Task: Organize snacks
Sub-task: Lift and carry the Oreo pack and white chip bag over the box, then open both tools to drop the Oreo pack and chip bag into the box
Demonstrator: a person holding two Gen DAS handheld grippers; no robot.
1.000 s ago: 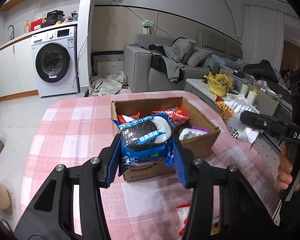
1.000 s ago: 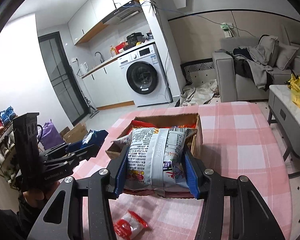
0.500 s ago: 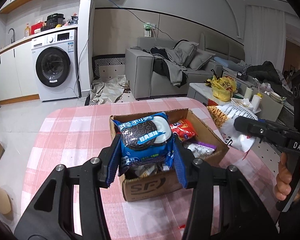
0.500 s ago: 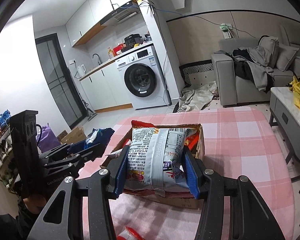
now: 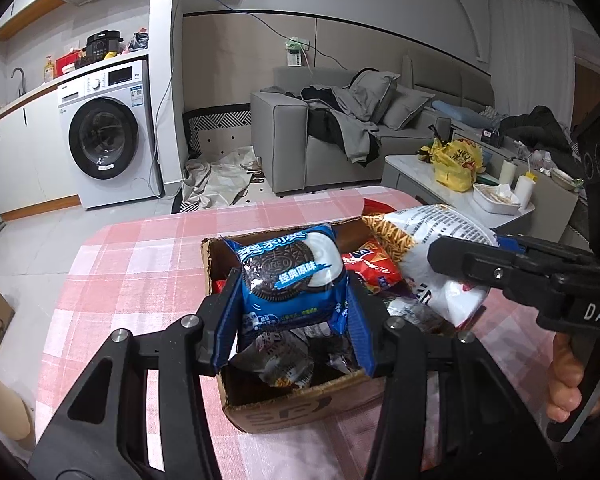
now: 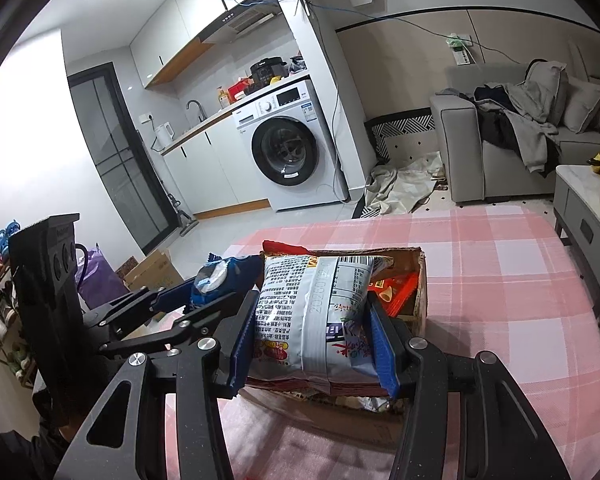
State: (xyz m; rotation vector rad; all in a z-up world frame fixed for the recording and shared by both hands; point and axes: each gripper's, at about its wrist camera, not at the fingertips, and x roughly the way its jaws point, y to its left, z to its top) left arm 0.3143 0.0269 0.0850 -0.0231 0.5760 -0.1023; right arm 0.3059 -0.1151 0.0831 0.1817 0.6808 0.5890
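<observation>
From the left wrist view, the left gripper point(image 5: 292, 312) clamps a blue Oreo packet point(image 5: 290, 280) between its blue pads, held over the open cardboard box point(image 5: 292, 412) on the pink checked tablecloth point(image 5: 140, 264); red and silver wrappers lie inside (their labels too small to read); from the right wrist view, the right gripper point(image 6: 312, 340) grips a pale grey snack bag point(image 6: 312, 320) above the same box, the left gripper just beside it.

One box point(image 5: 284, 412), two hand-held grippers point(image 5: 292, 320), one sofa point(image 5: 320, 148).
</observation>
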